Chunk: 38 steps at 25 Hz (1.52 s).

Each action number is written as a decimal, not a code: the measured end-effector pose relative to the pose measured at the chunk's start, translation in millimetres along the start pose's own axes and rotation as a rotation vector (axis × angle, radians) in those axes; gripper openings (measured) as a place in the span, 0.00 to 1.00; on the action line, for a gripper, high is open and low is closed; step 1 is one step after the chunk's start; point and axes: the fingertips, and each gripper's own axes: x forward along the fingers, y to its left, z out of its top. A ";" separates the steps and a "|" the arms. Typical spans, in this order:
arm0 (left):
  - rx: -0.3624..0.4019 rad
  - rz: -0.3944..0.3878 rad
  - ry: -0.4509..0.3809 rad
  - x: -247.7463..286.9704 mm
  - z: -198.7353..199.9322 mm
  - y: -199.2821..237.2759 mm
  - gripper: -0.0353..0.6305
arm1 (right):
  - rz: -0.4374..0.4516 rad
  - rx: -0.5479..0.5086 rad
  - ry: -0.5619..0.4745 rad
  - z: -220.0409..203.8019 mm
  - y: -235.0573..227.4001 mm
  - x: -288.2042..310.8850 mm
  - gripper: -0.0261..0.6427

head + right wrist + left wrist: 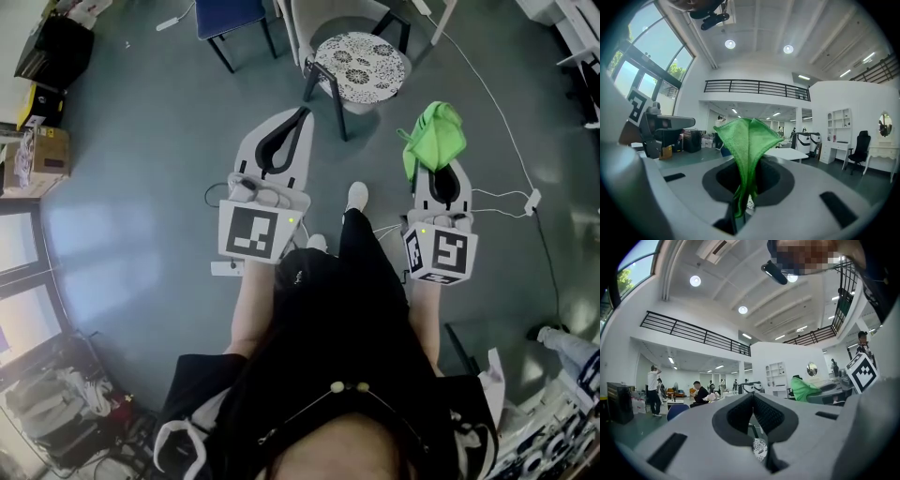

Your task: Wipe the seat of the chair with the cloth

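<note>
Green microfibre cloth [433, 136] is clamped in the right claw [437, 161]. In the right gripper view the jaws of this claw [749, 165] are pressed onto the lower folds, and the rest of the cloth [748, 136] stands up past the tips in a loose peak. In the head view the cloth bunches over the claw's tips and hides them.

Left claw [302, 114]: jaws together, nothing between them. In the left gripper view the tips [753, 397] meet, with a narrow gap lower down. A sliver of the chair's patterned seat [760, 449] shows through that gap.

Round chair with a white-and-black floral seat and dark legs [359, 61] stands on the grey floor [141, 216], at the far side of the scene. The seat lies beyond both claws, roughly between their lines. The cloth is right of the seat and nearer than it, apart from it with no contact. The seat's surface is bare.

Both claws are held side by side and point away from the person. The marker cubes are at the near ends, and the person's white shoe [357, 195] is on the floor between the claws.

Also in view are a blue chair [230, 14] at the far edge, left of the patterned one, and a cardboard box [42, 155] at the far left.
</note>
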 end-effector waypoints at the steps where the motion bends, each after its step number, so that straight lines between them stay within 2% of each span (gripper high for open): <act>1: -0.003 0.003 0.008 13.7 -4.3 3.2 0.06 | 0.001 0.004 0.009 -2.9 -8.9 12.1 0.11; 9: -0.006 -0.010 0.042 140.6 -27.2 9.8 0.06 | 0.059 -0.015 0.103 -26.7 -89.6 117.2 0.11; 15: 0.001 -0.053 0.095 197.2 -50.3 7.3 0.06 | 0.103 -0.038 0.168 -46.7 -123.0 179.1 0.11; 23: -0.091 0.023 0.115 236.9 -74.1 57.8 0.06 | 0.122 -0.052 0.223 -64.1 -127.4 237.6 0.11; 27: -0.096 -0.012 0.118 268.8 -84.8 88.5 0.06 | 0.097 -0.060 0.255 -67.6 -129.9 282.6 0.11; 32: -0.123 -0.049 0.161 310.0 -113.7 134.2 0.06 | 0.077 -0.009 0.296 -87.0 -123.3 354.7 0.11; 35: -0.149 -0.045 0.168 324.4 -126.9 156.9 0.07 | 0.063 0.012 0.325 -99.2 -115.4 387.8 0.11; 38: -0.182 -0.034 0.152 329.6 -137.0 170.6 0.06 | 0.045 -0.015 0.350 -114.7 -109.8 415.8 0.11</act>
